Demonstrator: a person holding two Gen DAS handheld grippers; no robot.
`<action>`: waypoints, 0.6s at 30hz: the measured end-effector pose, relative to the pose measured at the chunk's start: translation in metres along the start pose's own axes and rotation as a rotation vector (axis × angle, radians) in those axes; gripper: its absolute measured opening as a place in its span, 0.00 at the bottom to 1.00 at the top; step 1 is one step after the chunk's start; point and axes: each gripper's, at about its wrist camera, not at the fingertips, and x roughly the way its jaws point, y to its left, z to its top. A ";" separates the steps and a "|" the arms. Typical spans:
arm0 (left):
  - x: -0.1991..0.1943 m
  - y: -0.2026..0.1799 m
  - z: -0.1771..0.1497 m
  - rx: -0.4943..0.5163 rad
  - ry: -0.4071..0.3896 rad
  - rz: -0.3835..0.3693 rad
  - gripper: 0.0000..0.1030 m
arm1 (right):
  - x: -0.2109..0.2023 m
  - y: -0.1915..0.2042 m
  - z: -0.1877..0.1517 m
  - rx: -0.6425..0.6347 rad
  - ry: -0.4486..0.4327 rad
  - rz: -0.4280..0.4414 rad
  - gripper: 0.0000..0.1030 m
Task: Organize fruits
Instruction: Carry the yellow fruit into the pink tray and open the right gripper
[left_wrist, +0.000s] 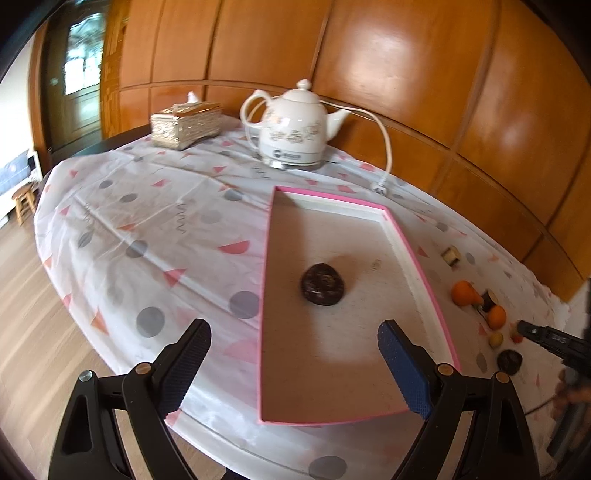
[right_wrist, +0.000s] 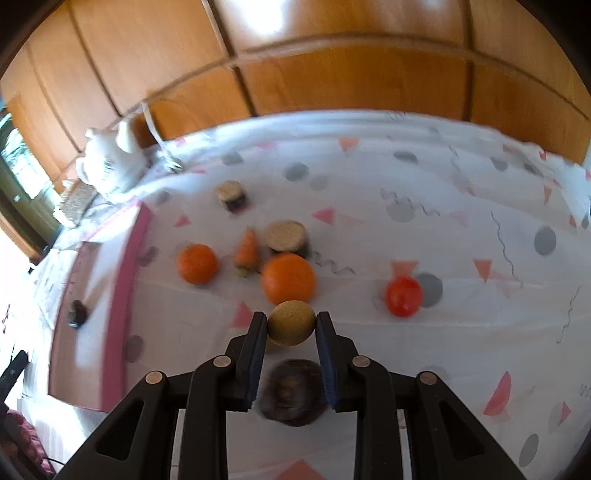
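My right gripper (right_wrist: 291, 323) clamps the small yellow-brown fruit (right_wrist: 291, 323), lifted just ahead of the oranges (right_wrist: 289, 278). Left gripper (left_wrist: 293, 354) gapes wide over the pink-rimmed tray (left_wrist: 424, 273). Next, I judge: carry it leftward into the tray.

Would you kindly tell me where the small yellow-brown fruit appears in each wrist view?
Left wrist view: the yellow-brown fruit sits far right, small, beside the right claw.
Right wrist view: lower centre, pinched between the claw's pads.
Shared landmark: the pink-rimmed tray.

Dark round fruit (left_wrist: 323, 284) lies in pink-rimmed tray (left_wrist: 424, 273) (jaws apart).
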 end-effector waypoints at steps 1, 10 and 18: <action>0.001 0.002 0.000 -0.007 0.001 0.003 0.89 | -0.005 0.008 0.001 -0.020 -0.015 0.012 0.26; -0.001 0.013 0.002 -0.045 -0.019 0.025 0.89 | 0.009 0.137 -0.004 -0.296 0.036 0.248 0.26; 0.003 0.024 0.002 -0.076 -0.012 0.039 0.89 | 0.049 0.210 -0.020 -0.461 0.126 0.269 0.26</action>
